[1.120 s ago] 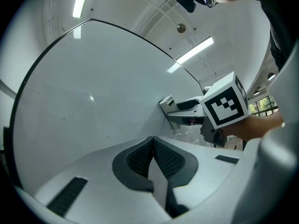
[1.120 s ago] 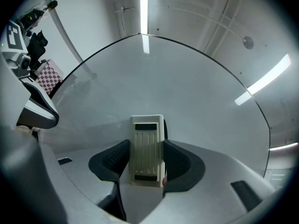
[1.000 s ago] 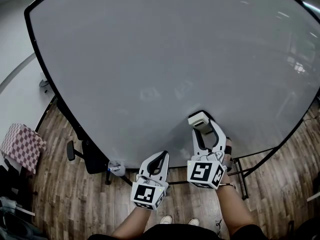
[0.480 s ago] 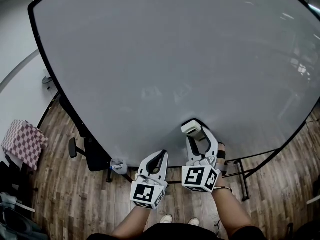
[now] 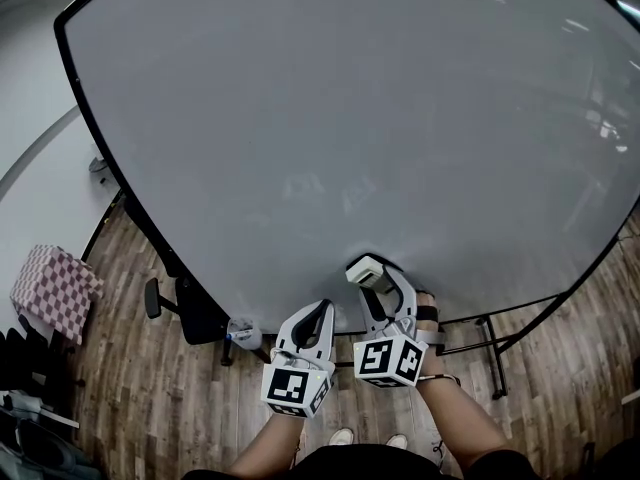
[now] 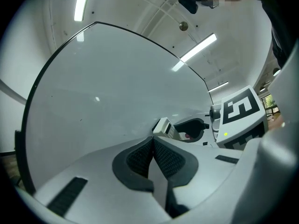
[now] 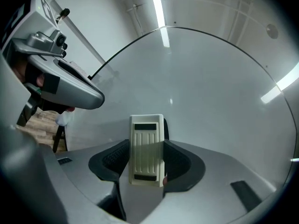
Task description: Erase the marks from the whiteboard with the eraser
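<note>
A large whiteboard [image 5: 340, 118] with a black frame fills most of the head view; faint smudges show near its lower middle. My right gripper [image 5: 368, 272] is shut on a cream-coloured eraser [image 7: 147, 148], which it holds against the board's lower part. The eraser [image 5: 365, 270] shows at the jaw tips in the head view and as a small block [image 6: 164, 128] in the left gripper view. My left gripper [image 5: 318, 315] hangs just left of the right one, below the board's edge, with its pads [image 6: 163, 160] pressed together on nothing.
The board stands on a wheeled black stand [image 5: 185, 313] over a wooden floor [image 5: 150, 388]. A checked cloth-covered thing [image 5: 55, 293] sits at the left. More stand legs [image 5: 500, 353] show at the right.
My right gripper has slid the eraser down and to the left along the lower board, closer to the left gripper. The left gripper has stayed almost still.
</note>
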Available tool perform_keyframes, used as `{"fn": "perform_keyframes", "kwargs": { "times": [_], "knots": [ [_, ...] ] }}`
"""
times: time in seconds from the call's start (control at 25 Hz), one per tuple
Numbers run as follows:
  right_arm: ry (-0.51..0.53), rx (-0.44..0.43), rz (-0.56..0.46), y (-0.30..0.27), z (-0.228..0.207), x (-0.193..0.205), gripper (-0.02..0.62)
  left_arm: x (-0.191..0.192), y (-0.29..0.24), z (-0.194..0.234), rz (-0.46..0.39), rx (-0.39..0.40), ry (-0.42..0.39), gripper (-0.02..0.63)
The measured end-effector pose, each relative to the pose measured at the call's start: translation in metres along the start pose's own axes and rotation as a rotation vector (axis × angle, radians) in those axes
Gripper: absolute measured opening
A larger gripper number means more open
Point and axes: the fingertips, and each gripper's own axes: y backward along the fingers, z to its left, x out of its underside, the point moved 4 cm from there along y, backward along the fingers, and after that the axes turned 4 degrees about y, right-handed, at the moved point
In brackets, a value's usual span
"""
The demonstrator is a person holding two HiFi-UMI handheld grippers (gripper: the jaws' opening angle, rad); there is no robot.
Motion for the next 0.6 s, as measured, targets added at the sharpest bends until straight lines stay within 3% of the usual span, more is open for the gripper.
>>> {"fn": "perform_keyframes", "kwargs": {
  "times": [0.24, 0.6],
  "knots": [
    [-0.045, -0.039, -0.026, 0.013, 0.001, 0.001, 0.245, 0.004, -0.003, -0.005, 0.005, 0.008, 0.002, 0.018],
    [-0.2, 0.064, -0.167, 0.068, -0.055, -0.01, 0.245, 0.003, -0.012, -0.015, 0.016, 0.051, -0.003, 0.018]
  ]
}}
